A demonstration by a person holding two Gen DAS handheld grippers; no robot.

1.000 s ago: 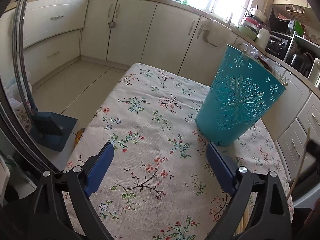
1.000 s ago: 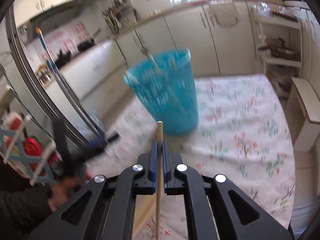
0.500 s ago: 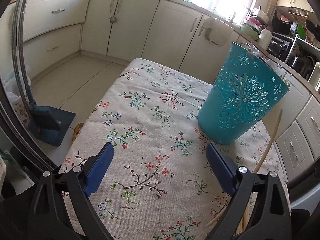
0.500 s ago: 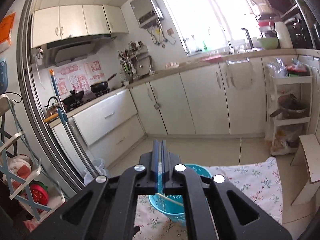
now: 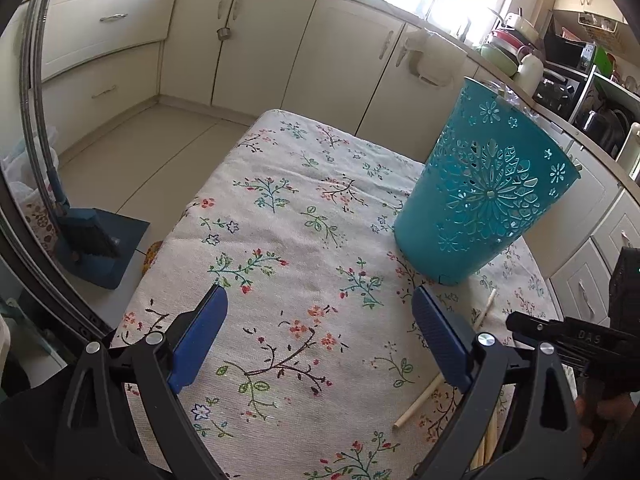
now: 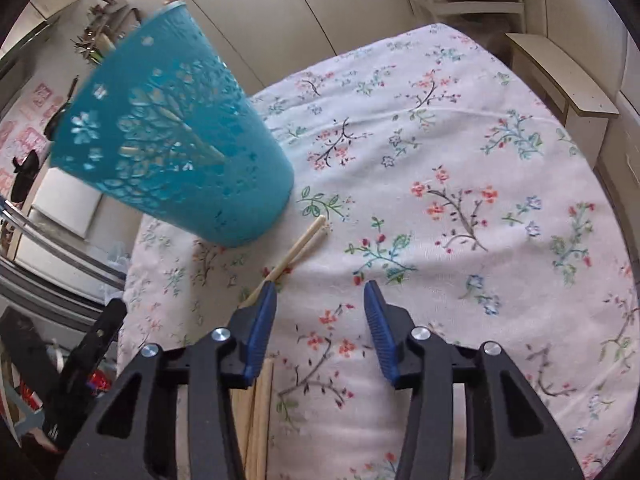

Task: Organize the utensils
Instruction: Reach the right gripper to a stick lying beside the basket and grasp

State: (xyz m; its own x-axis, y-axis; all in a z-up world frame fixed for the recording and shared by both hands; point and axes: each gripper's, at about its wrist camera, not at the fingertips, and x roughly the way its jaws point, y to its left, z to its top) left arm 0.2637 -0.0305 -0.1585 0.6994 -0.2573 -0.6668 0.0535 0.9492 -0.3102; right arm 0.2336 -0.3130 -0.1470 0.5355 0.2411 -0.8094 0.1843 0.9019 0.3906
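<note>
My left gripper [image 5: 318,344] had its jaws spread wide over the floral tablecloth [image 5: 280,240], gripping nothing. Right of it stood the teal holder [image 5: 480,200], upright near the table's far right part, sticks visible through its cutouts in the right wrist view. Loose chopsticks [image 6: 298,248] lay on the cloth just beside the holder's base, more running back under my right gripper [image 6: 320,320], whose jaws were parted and empty, left pad over the sticks. I judged the chopsticks light, stiff, thin and liable to roll. Best pinched mid-length, across the shaft. The holder looked light plastic and could tip if knocked.
</note>
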